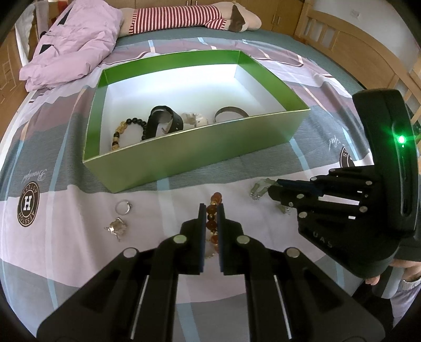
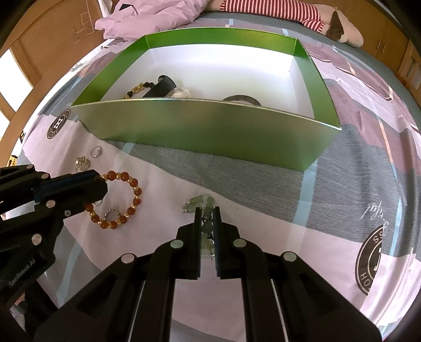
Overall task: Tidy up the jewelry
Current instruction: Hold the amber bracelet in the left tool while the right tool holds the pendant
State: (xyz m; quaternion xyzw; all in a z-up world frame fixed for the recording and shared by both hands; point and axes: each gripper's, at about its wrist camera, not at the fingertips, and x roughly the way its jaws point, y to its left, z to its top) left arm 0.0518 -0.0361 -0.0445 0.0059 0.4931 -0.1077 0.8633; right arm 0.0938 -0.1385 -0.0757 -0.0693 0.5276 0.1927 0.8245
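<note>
My left gripper (image 1: 211, 208) is shut on a bracelet of amber and red beads (image 1: 214, 197) that lies on the bedsheet; the right wrist view shows its full loop (image 2: 136, 194) by the left gripper (image 2: 101, 187). My right gripper (image 2: 208, 210) is shut on a pale green bead bracelet (image 2: 204, 200), which also lies on the sheet; the left wrist view shows that gripper (image 1: 273, 190) with the pale green bracelet (image 1: 259, 189). Behind both stands an open green box (image 1: 197, 157) holding a black-and-yellow bead bracelet (image 1: 123, 131), a black watch (image 1: 163, 118), a white piece (image 1: 193, 118) and a silver bangle (image 1: 231, 111).
A silver ring (image 1: 123, 207) and a small silvery ornament (image 1: 117, 226) lie on the sheet left of my left gripper. A tiny bead ring (image 2: 111, 214) sits inside the amber loop. A lilac garment (image 1: 71, 44) and a striped plush toy (image 1: 184, 15) lie beyond the box.
</note>
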